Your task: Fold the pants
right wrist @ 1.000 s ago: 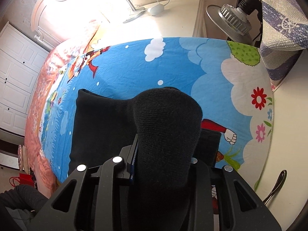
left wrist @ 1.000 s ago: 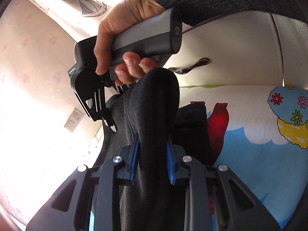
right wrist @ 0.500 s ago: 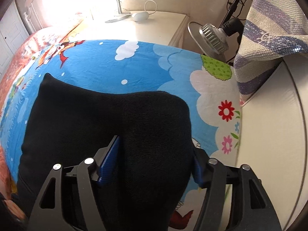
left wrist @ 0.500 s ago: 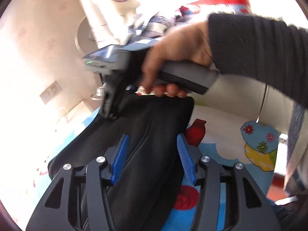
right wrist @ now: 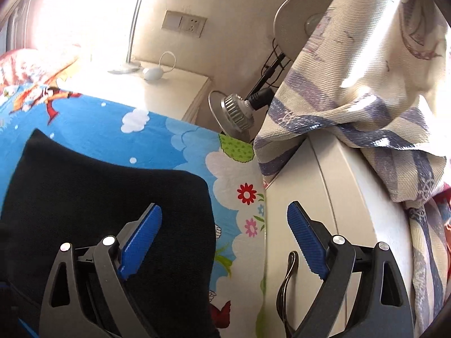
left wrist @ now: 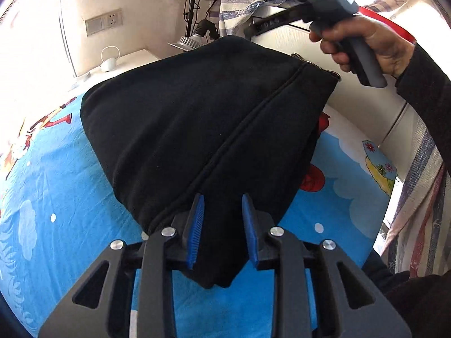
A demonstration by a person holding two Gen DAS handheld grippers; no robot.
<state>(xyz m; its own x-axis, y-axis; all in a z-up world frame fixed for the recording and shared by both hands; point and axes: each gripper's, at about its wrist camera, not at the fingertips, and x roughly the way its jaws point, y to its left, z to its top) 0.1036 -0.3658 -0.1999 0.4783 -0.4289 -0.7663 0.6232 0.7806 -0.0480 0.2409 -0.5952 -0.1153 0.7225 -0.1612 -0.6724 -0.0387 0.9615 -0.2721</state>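
The black pants (left wrist: 203, 118) lie folded on the blue cartoon bedsheet (left wrist: 56, 197). My left gripper (left wrist: 222, 228) has its blue pads on either side of the near corner of the pants, and the cloth fills the gap. My right gripper (right wrist: 225, 239) is wide open and empty, lifted above the right edge of the pants (right wrist: 98, 197). In the left wrist view the hand holding the right gripper (left wrist: 352, 33) is raised above the far right corner of the pants.
A white cabinet (right wrist: 338, 225) with a metal handle (right wrist: 287, 281) borders the bed on the right. A striped cloth (right wrist: 352, 98) hangs over it. A lamp head (right wrist: 236, 109) and a white nightstand (right wrist: 157, 90) stand at the bed's far corner.
The pants were carried over and laid flat on the bed. My right gripper opened, let go of the pants and lifted away. My left gripper loosened but still has cloth between its pads.
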